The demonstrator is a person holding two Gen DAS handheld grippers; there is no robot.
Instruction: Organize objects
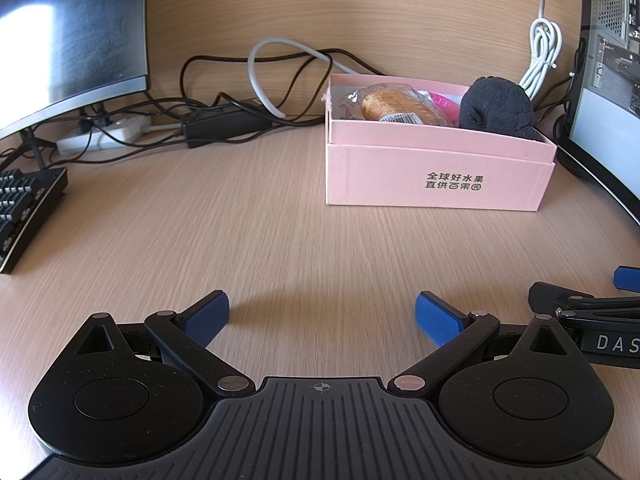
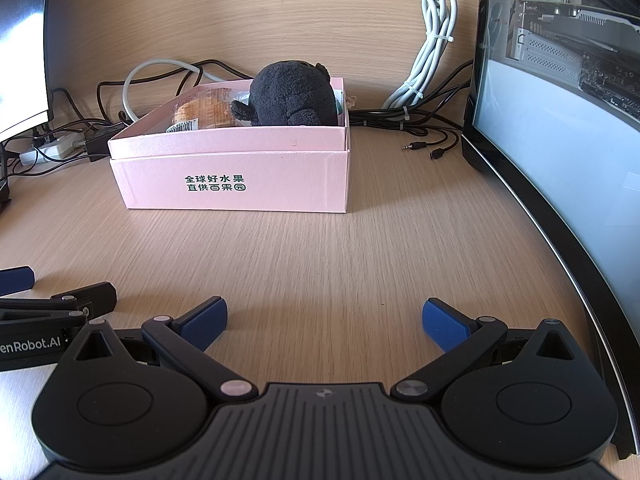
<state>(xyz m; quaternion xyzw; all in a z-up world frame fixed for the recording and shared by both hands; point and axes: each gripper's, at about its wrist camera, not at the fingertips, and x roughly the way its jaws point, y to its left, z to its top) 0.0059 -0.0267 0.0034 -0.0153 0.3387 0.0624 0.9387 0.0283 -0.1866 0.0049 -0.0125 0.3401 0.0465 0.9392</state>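
A pink box (image 1: 436, 176) stands on the wooden desk, ahead and to the right in the left wrist view, ahead and to the left in the right wrist view (image 2: 232, 184). Inside it lie a dark plush toy (image 1: 496, 108) (image 2: 294, 96), a wrapped orange snack packet (image 1: 394, 104) (image 2: 208, 114) and something pink (image 1: 442, 102). My left gripper (image 1: 322, 314) is open and empty, low over the desk well short of the box. My right gripper (image 2: 324, 318) is open and empty beside it, also short of the box.
A monitor (image 1: 68, 36) and a keyboard (image 1: 24, 208) are on the left. A power strip (image 1: 100, 136), an adapter and tangled cables (image 1: 280, 80) lie behind the box. A curved monitor (image 2: 560, 168) and loose cable plugs (image 2: 428, 148) are on the right.
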